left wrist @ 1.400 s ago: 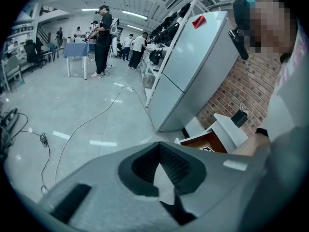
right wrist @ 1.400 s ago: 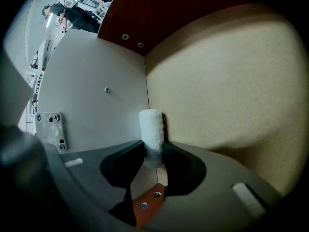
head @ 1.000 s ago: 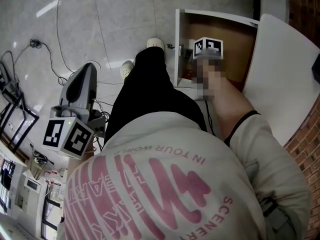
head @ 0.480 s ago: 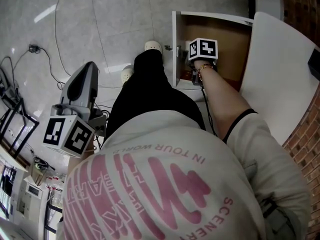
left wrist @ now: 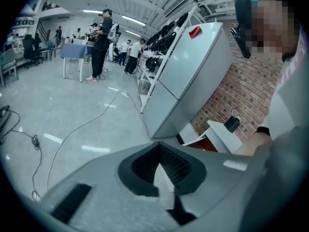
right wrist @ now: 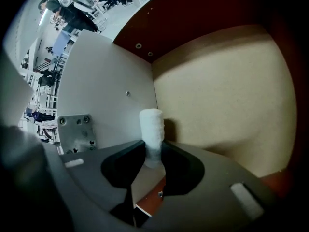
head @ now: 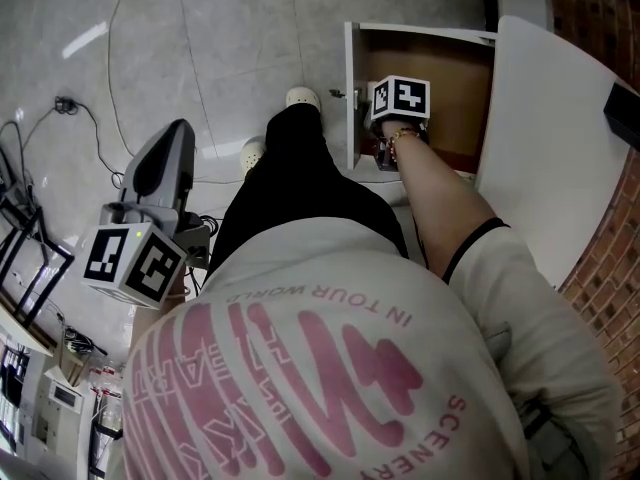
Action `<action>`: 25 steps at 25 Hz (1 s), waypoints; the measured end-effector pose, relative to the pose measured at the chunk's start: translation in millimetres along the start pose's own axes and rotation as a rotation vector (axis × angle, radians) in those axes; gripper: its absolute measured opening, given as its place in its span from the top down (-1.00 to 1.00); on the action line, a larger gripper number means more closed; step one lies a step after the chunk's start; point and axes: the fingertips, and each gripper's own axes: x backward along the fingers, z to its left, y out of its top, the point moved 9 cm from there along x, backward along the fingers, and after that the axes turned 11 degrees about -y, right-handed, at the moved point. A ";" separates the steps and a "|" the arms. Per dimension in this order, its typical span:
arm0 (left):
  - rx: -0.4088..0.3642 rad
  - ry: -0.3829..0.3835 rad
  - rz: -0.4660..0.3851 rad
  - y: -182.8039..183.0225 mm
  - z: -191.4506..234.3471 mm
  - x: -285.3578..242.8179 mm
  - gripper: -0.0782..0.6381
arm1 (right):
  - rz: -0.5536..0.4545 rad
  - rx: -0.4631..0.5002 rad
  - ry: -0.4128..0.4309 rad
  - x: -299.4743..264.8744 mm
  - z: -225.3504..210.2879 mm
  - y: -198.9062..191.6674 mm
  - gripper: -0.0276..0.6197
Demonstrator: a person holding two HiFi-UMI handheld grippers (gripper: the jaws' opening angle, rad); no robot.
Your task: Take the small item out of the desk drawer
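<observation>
Right gripper view alone shows a white fuzzy roll (right wrist: 151, 124) pinched in the right gripper (right wrist: 152, 157), whose jaws have just been closing, inside the drawer (right wrist: 227, 95). The left gripper (left wrist: 163, 180) has its jaws together and holds nothing.

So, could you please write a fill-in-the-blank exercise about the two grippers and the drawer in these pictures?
1. The right gripper holds a ___ roll between its fingers.
2. The left gripper holds ___.
3. The drawer is ___.
Missing words: white; nothing; open.
Note: the fingers of the right gripper have just been closing, with the roll between them.
</observation>
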 end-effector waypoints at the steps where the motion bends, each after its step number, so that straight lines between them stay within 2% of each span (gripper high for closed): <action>1: 0.000 0.000 -0.004 -0.7 1.3 2.0 0.76 | -0.006 -0.006 -0.006 1.5 2.1 -0.9 0.55; 5: -0.012 -0.010 -0.015 -3.1 0.5 8.4 0.76 | -0.022 -0.015 -0.015 6.0 4.0 -8.7 0.55; 14: -0.049 -0.046 -0.048 6.5 -4.2 29.4 0.76 | -0.075 -0.103 -0.028 33.8 8.5 -27.5 0.55; 19: -0.112 -0.077 -0.055 11.3 -10.7 37.7 0.76 | -0.111 -0.132 -0.027 53.3 12.8 -37.9 0.54; 25: -0.119 -0.104 -0.105 16.1 -12.5 53.5 0.76 | -0.152 -0.157 -0.035 73.4 12.6 -53.8 0.55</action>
